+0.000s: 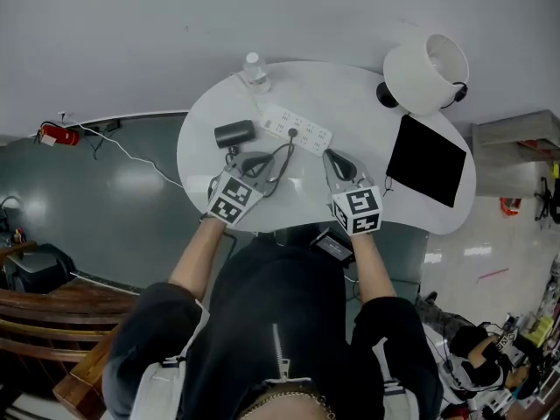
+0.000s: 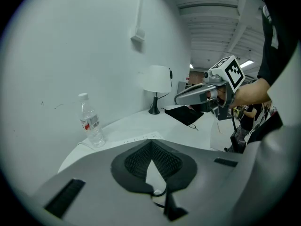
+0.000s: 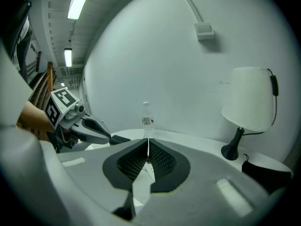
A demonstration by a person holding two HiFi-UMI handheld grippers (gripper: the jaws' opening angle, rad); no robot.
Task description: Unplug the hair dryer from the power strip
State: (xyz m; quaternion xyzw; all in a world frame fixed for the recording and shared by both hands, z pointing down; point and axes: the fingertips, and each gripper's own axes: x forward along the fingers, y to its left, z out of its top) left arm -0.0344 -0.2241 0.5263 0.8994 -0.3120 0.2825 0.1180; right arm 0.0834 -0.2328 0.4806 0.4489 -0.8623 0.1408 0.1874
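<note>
Lying across the middle of a white rounded table [image 1: 197, 151], a long white power strip [image 1: 299, 130] has a black plug [image 1: 292, 133] seated in it. The plug's black cable [image 1: 282, 160] loops from the strip's near side towards the black hair dryer [image 1: 234, 133], which rests just left of the strip in the head view. A clear plastic water bottle [image 1: 255, 70] stands beyond the strip's left end, at the table's far edge. A white-shaded lamp on a black foot [image 1: 426, 71] stands well to the strip's right and beyond it, and a flat black square pouch [image 1: 426, 160] lies to the strip's right. The left gripper [image 1: 260, 159] hovers on the strip's near side, above the cable loop, its jaws pressed together with nothing between them. The right gripper [image 1: 331, 156] hovers just near of the strip's right end, jaws likewise clenched and empty. Neither gripper touches the plug.
</note>
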